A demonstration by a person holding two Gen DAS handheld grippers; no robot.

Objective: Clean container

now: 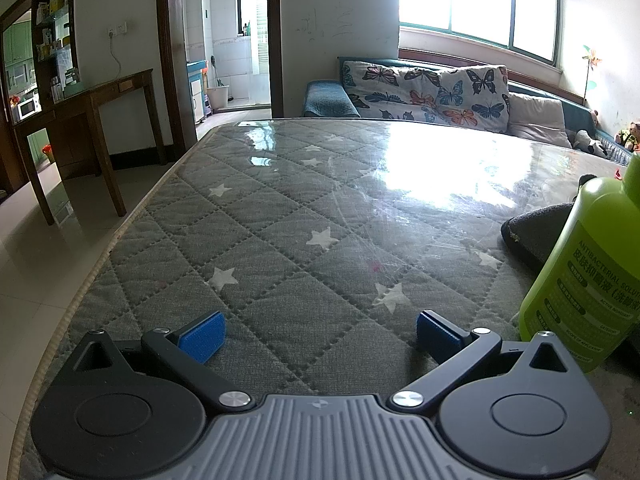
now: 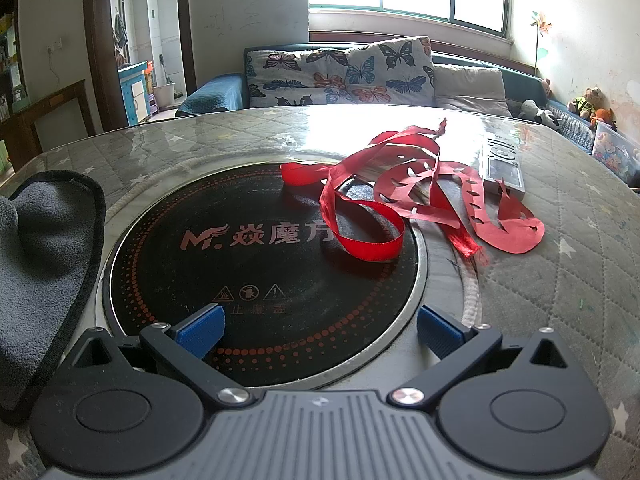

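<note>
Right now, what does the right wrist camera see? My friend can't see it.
The open right gripper hovers over a round black cooktop set in a quilted table. Red ribbons lie tangled across its far edge, a grey cloth sits left, and a remote lies beyond.

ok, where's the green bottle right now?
Left wrist view, far right edge: the lime-green plastic bottle stands on the quilted grey table, just in front of the dark grey cloth.
</note>
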